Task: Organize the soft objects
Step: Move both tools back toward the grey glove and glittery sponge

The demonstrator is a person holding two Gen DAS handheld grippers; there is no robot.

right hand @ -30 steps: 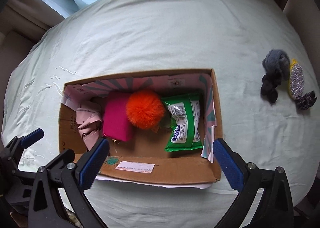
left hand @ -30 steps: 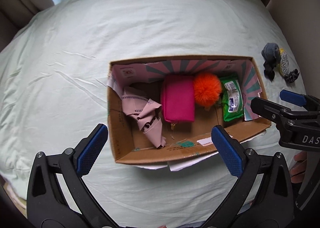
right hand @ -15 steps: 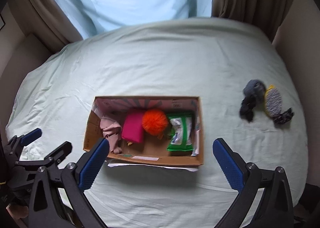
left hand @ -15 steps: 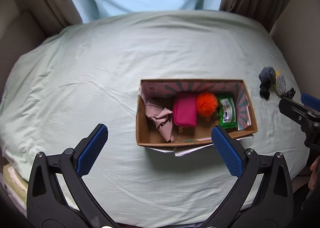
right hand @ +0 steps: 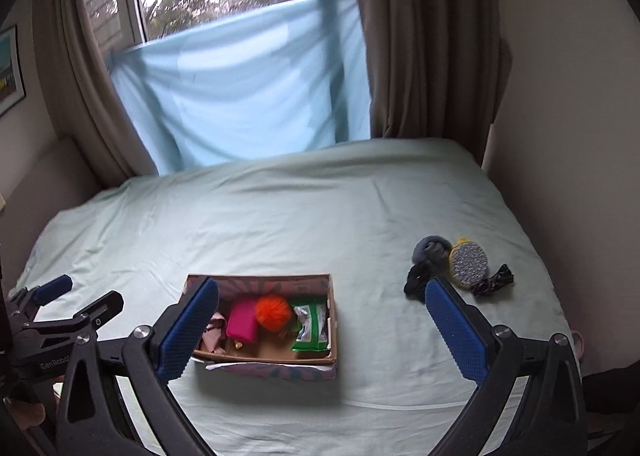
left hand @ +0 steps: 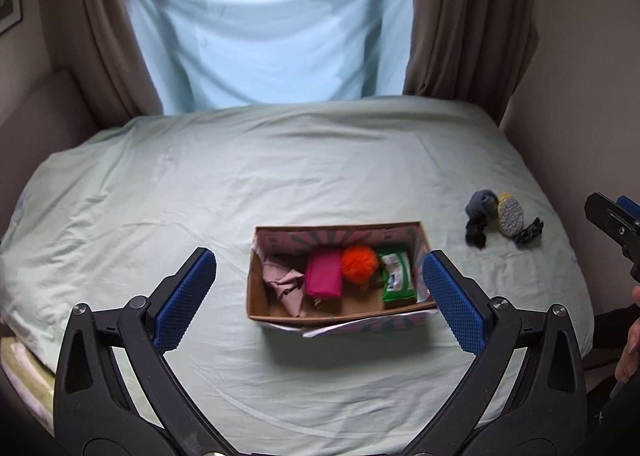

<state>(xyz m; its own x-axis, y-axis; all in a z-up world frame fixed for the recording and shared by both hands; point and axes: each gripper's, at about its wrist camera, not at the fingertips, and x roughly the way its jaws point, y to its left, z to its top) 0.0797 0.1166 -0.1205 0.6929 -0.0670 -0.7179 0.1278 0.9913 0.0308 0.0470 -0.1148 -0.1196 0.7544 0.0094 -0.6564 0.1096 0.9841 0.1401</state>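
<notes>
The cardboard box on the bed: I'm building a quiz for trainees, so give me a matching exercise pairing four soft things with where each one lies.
Things:
1. pink cloth
2. orange pom-pom
3. green wipes pack
4. grey sock ball

Places:
A. on the sheet, outside the cardboard box
B. right end of the box
C. left end of the box
D. in the box, between the magenta pouch and the wipes

Pairs: 1-C, 2-D, 3-B, 4-A
</notes>
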